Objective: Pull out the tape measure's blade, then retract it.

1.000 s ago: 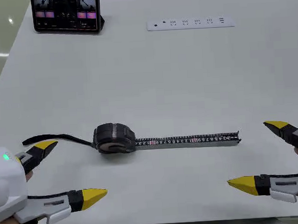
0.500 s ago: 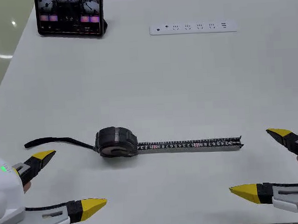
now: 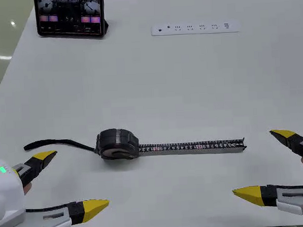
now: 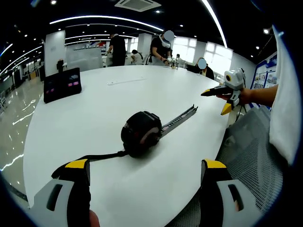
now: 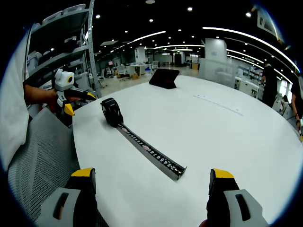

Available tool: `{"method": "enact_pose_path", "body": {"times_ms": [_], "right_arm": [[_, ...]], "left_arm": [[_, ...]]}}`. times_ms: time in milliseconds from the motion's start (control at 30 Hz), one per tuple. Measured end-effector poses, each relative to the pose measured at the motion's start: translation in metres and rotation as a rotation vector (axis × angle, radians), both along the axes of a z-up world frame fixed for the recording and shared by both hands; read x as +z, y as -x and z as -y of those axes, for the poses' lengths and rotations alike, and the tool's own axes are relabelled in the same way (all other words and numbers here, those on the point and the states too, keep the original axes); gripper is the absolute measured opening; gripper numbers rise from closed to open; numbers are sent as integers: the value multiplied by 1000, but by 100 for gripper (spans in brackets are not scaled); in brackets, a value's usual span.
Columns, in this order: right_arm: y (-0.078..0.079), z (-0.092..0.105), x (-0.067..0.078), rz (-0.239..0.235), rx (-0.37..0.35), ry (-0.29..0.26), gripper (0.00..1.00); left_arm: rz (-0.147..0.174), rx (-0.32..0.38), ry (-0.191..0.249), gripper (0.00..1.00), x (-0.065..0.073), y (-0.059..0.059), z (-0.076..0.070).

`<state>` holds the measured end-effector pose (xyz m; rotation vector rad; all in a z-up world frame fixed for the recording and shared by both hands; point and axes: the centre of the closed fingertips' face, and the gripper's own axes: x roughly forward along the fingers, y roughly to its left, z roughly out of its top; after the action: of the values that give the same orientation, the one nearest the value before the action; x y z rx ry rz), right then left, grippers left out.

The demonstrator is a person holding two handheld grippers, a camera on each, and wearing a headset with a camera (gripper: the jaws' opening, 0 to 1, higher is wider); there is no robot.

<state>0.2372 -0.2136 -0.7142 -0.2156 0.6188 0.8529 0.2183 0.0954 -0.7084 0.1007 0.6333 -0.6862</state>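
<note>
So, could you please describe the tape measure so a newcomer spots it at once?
On the white table, look near the front, between the yellow-tipped left claw and right claw. The round black tape measure case lies there, alone in having a numbered blade drawn out one side and a black strap trailing the other.

1. Tape measure case (image 3: 117,143): black with a dark grey face. Strap (image 3: 51,144) is black.
2. Blade (image 3: 191,146): dark, with fine white tick marks and numerals along its length and a few red figures.
3. Left gripper (image 3: 80,178) and right gripper (image 3: 252,162): yellow tips, black behind them, white and light grey bodies. Green light (image 3: 2,170) on the left one.
4. Table (image 3: 150,83): plain white, no pattern.
5. Power strip (image 3: 194,28): white, dark socket holes.
6. Tablet (image 3: 70,15): black frame, dark screen with pink and purple patches.
7. Floor (image 3: 0,30): pale green.
</note>
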Motion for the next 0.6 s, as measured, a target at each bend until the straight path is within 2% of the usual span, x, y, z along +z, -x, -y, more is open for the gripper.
{"method": "enact_pose_path", "body": {"times_ms": [600], "right_arm": [[2, -3, 1, 1, 4, -4, 99]], "left_arm": [[5, 11, 7, 94, 1, -2, 1]]}}
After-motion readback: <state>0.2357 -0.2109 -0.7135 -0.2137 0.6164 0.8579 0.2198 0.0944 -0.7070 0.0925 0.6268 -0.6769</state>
